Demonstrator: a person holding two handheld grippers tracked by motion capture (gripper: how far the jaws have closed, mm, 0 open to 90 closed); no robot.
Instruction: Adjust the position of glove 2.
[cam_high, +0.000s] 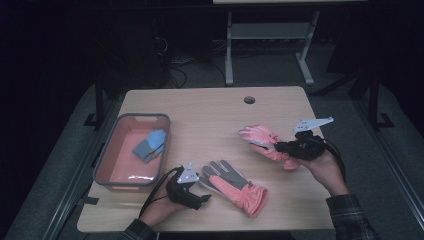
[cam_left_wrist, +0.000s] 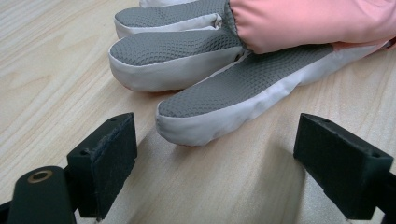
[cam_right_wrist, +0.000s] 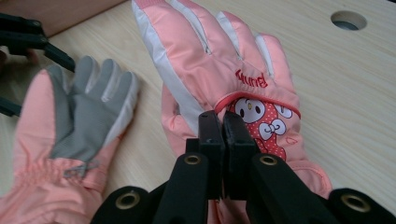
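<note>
Two pink winter gloves are in play. One pink glove (cam_high: 235, 187) lies palm up near the table's front edge, and its grey fingers (cam_left_wrist: 210, 93) point at my left gripper (cam_high: 202, 189). My left gripper (cam_left_wrist: 228, 158) is open just short of those fingertips, touching nothing. My right gripper (cam_high: 281, 148) is shut on the second pink glove (cam_high: 261, 138), held above the table at the right. In the right gripper view the jaws (cam_right_wrist: 223, 135) pinch the fabric by its cartoon patch, back side up (cam_right_wrist: 219, 60). The palm-up glove (cam_right_wrist: 79, 116) lies beyond at the left.
A grey-rimmed bin (cam_high: 106, 152) with a pink floor sits at the table's left, with a blue cloth item (cam_high: 150, 145) inside. A round cable hole (cam_high: 249, 100) is at the table's far edge. A desk frame (cam_high: 229, 50) stands on the floor behind the table.
</note>
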